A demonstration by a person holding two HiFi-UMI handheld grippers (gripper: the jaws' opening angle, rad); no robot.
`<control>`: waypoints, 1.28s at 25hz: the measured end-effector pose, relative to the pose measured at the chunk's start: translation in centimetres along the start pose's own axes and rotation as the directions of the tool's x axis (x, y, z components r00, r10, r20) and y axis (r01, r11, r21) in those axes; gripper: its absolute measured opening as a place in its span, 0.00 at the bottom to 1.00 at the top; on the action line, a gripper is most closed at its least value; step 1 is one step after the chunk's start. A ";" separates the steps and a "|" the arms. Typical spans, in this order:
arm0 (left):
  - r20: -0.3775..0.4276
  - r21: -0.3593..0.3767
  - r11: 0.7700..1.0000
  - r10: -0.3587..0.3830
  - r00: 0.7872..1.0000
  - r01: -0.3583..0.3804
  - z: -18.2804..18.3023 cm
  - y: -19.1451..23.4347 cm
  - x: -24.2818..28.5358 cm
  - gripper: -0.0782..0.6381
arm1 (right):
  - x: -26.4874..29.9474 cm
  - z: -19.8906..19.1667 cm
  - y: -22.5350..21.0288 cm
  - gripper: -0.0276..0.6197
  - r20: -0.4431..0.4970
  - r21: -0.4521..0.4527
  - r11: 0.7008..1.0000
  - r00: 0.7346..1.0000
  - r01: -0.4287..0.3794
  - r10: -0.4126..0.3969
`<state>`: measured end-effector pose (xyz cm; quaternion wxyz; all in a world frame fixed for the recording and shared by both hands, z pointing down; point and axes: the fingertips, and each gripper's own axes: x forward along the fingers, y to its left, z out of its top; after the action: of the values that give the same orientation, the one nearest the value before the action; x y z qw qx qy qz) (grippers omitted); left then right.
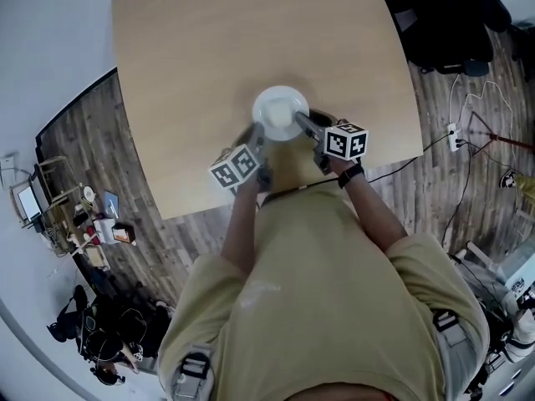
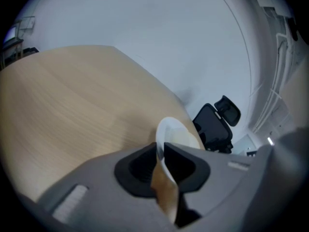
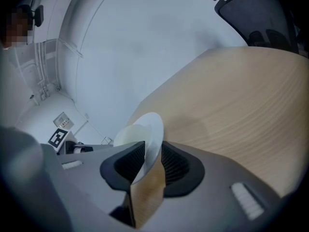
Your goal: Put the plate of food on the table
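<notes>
The left gripper point(image 2: 160, 152) is clenched on the rim of the round white plate point(image 1: 280, 111), its dark ribbed jaws pressed against both faces of the thin edge. The right gripper point(image 3: 151, 159) grips the opposite side of the rim the same way, so the plate is carried between the two. It sits over the near part of the light wooden table point(image 1: 209, 57), not far in from the edge closest to the person. A soft shadow beneath it suggests it hangs just above the board, though I cannot tell whether the base touches. To set it down well, keep both grippers at equal height so the pale food stays put. Lower until the base bears all round, then free both sides together and draw them outward, not upward.
</notes>
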<state>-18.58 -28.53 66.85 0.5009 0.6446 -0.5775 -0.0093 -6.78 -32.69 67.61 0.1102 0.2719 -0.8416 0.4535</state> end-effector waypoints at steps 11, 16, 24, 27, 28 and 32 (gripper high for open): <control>-0.013 0.084 0.996 0.044 0.999 -0.043 6.3 0.0 8.4 0.18 | 5.0 6.8 -5.1 0.20 0.007 0.012 0.999 0.999 0.038 -0.039; -0.005 0.108 0.992 0.061 0.998 -0.060 9.1 0.0 11.6 0.18 | 7.0 10.1 -7.1 0.20 0.052 0.034 0.998 0.998 0.046 -0.048; -0.011 0.129 0.986 0.107 0.994 -0.105 10.9 1.4 15.0 0.18 | 9.3 12.4 -9.2 0.19 0.061 0.031 0.994 0.993 0.101 -0.102; -0.034 0.128 0.984 0.128 0.991 -0.122 10.8 2.1 15.8 0.18 | 9.9 12.5 -9.7 0.19 0.022 0.019 0.991 0.991 0.133 -0.133; -0.045 0.130 0.983 0.134 0.990 -0.127 10.7 2.2 16.0 0.18 | 10.0 12.5 -9.9 0.19 0.007 0.023 0.989 0.989 0.144 -0.145; -0.084 0.129 0.981 0.158 0.984 -0.146 10.1 2.7 16.1 0.18 | 10.1 12.3 -10.2 0.19 -0.028 0.048 0.985 0.985 0.169 -0.167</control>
<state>-21.15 -46.64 72.71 0.4862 0.6277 -0.6005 0.0946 -8.76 -50.95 72.18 0.1513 0.3390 -0.8027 0.4667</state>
